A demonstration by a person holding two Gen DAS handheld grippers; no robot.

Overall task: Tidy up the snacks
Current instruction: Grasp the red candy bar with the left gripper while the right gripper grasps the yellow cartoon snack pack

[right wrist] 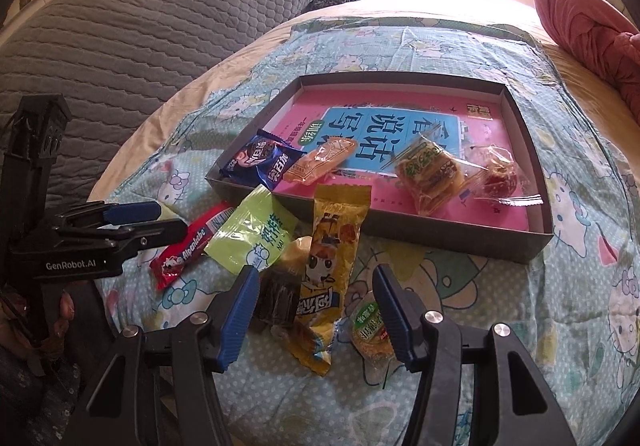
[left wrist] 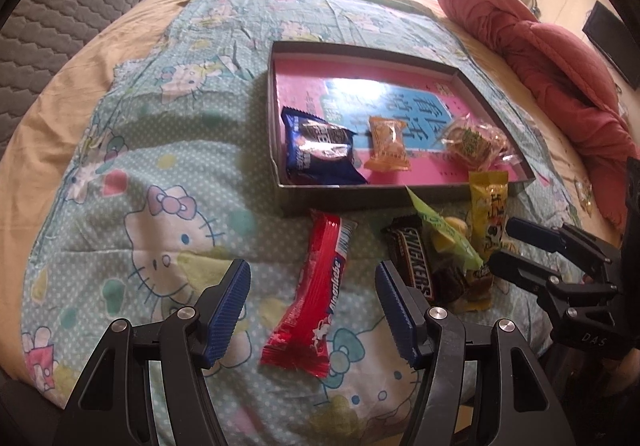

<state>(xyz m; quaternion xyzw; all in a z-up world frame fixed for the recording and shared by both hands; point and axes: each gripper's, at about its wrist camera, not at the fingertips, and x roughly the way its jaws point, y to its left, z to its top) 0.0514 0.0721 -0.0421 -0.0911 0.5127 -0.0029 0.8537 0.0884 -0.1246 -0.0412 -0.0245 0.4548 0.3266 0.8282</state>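
Plainly, Alpenliebe stick (left wrist: 310, 298) and Snickers bar (left wrist: 414, 260) lie beneath both parted hand-held grippers (each empty).

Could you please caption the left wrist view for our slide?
Open left hand-held gripper above a red Alpenliebe candy pack, beside the snack tray.

Red quilt (left wrist: 552, 58) beside perhaps a grey headboard (right wrist: 120, 30).

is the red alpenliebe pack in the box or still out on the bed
Out: the red Alpenliebe pack lies on the bedcover, in front of the box wall.
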